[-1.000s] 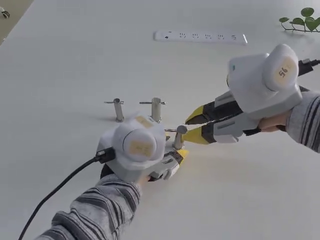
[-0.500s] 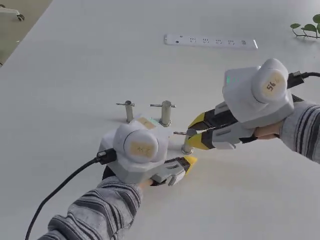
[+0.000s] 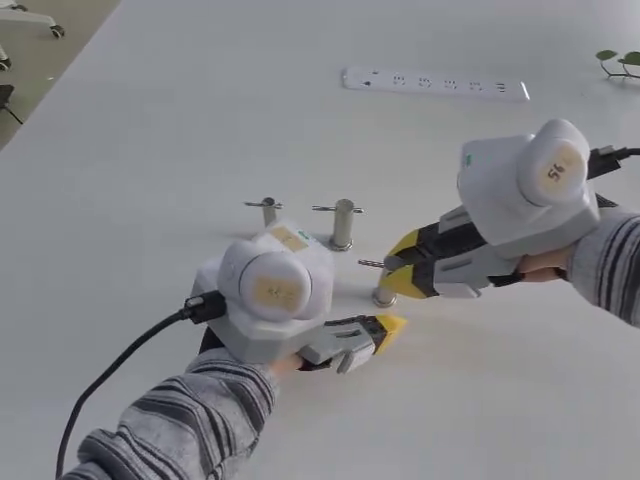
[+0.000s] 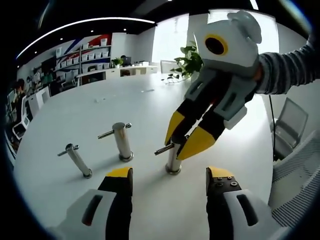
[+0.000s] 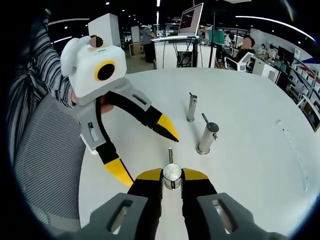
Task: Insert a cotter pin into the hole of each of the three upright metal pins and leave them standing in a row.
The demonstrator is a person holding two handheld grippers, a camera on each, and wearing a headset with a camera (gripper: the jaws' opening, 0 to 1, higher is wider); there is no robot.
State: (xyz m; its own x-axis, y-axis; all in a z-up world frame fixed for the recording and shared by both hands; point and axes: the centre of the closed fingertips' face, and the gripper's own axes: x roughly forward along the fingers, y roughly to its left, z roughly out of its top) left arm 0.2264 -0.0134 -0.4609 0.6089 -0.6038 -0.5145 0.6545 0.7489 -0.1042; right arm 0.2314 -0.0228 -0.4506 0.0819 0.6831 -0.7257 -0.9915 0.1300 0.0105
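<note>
While the right gripper (image 3: 400, 272) has its jaws pinched around the head of the third pin (image 4: 173, 162), mid-tabletop (image 3: 150, 150), the cotter pin (image 4: 162, 149) pokes out its side. Left gripper (image 5: 145, 153) hangs beside, jaws wide, empty. Other two pins (image 3: 343, 222) look done. Probably the last step; next: let go gently, no tipping.

A white power strip (image 3: 435, 83) lies on the table (image 3: 150, 150), near a leafy plant (image 3: 620, 62).
</note>
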